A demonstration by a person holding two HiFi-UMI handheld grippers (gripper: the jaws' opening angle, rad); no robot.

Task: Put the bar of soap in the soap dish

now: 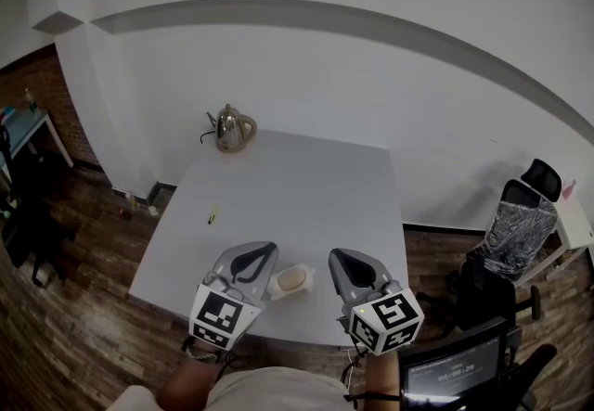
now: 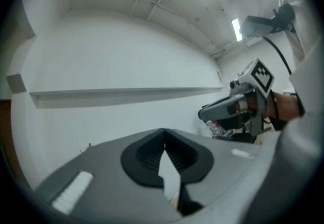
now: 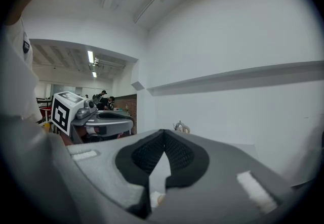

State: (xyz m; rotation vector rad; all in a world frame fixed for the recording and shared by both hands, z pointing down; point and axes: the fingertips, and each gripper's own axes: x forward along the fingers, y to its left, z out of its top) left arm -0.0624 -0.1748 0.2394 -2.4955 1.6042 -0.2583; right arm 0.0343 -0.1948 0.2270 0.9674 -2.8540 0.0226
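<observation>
A tan bar of soap [image 1: 292, 278] lies in a white soap dish [image 1: 278, 290] near the front edge of the white table [image 1: 297, 196]. My left gripper [image 1: 263, 254] hovers just left of the dish and my right gripper [image 1: 341, 261] just right of it. Both point away from me, shut and holding nothing. In the left gripper view the jaws of the left gripper [image 2: 164, 144] meet at their tips, with the right gripper [image 2: 235, 107] off to the side. The right gripper [image 3: 163, 144] also has its jaws closed in its own view, where a sliver of soap [image 3: 159, 199] shows below them.
A metal kettle [image 1: 231, 130] stands at the table's far edge by the white wall; it also shows small in the right gripper view, kettle [image 3: 180, 127]. A small yellowish scrap [image 1: 213, 212] lies at mid-left of the table. An office chair [image 1: 515, 224] and a monitor [image 1: 455, 372] are to the right.
</observation>
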